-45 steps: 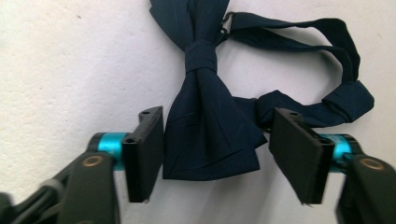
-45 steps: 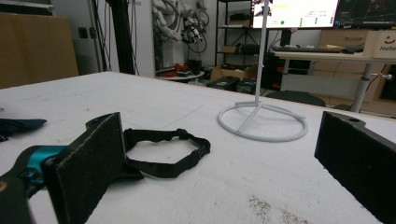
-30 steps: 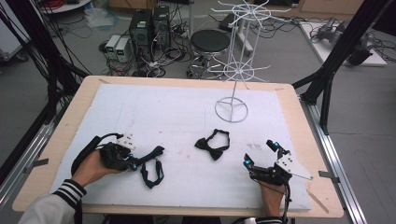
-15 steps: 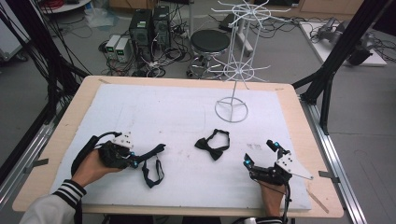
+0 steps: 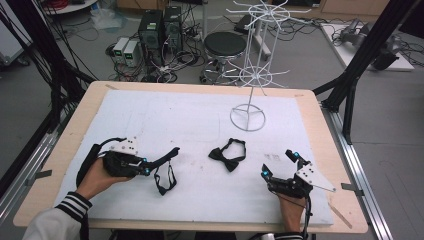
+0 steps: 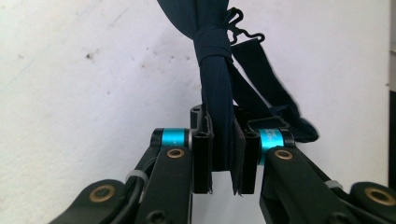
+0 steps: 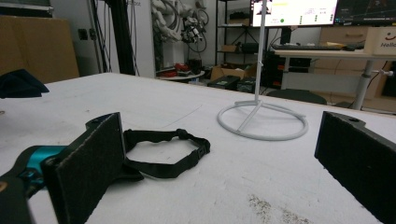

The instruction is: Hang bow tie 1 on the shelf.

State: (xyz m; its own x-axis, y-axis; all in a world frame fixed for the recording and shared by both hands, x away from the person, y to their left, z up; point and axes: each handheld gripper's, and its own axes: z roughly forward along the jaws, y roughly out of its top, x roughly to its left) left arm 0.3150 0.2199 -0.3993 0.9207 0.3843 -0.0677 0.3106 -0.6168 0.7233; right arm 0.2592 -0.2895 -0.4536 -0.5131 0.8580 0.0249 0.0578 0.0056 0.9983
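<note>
Slippage is the likely risk: the bow tie (image 6: 219, 93) near the worktop's (image 5: 165, 112) front-left corner is pinched by one thin wing only, so it could be pulled free when lifted toward the wire stand (image 5: 248, 117). The left gripper (image 6: 224, 161) is clamped on that fabric. The right gripper (image 5: 281, 167) is spread wide near the front-right corner, nothing held; a second bow tie (image 5: 227, 157) lies mid-front.

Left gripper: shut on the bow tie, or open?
Shut: in its own view the left gripper pinches the dark bow tie between both pads.
</note>
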